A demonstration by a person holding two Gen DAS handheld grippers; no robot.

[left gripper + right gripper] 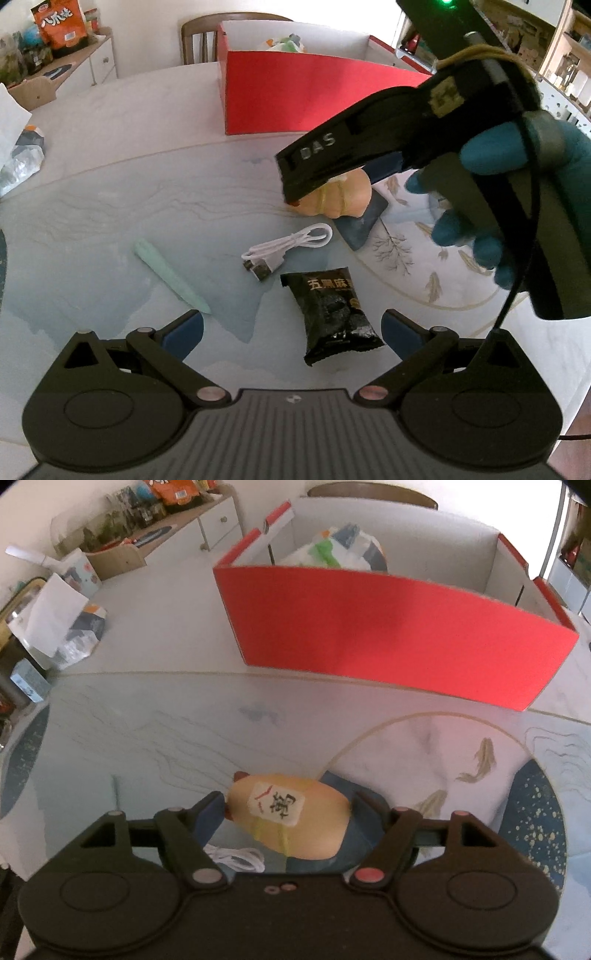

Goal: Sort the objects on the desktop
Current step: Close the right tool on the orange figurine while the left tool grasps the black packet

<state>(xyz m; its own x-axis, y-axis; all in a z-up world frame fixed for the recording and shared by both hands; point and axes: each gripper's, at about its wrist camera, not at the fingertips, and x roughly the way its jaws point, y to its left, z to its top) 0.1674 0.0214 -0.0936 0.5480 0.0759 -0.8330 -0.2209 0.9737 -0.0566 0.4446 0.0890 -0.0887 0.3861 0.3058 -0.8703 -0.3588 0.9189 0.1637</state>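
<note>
Right hand-held gripper point(290, 808), jaws wide, straddles the yellow toy point(291, 814); next: close, carry to red box point(388, 635) at twelve o'clock.

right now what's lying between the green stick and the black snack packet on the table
In the left wrist view, a coiled white usb cable lies between the green stick and the black snack packet, slightly farther back than both; otherwise that stretch of table is bare.

Left tongs point(291, 332) spread wide, right tongs point(291, 812) spread, angled downward, gloved hand point(517, 206)
</note>
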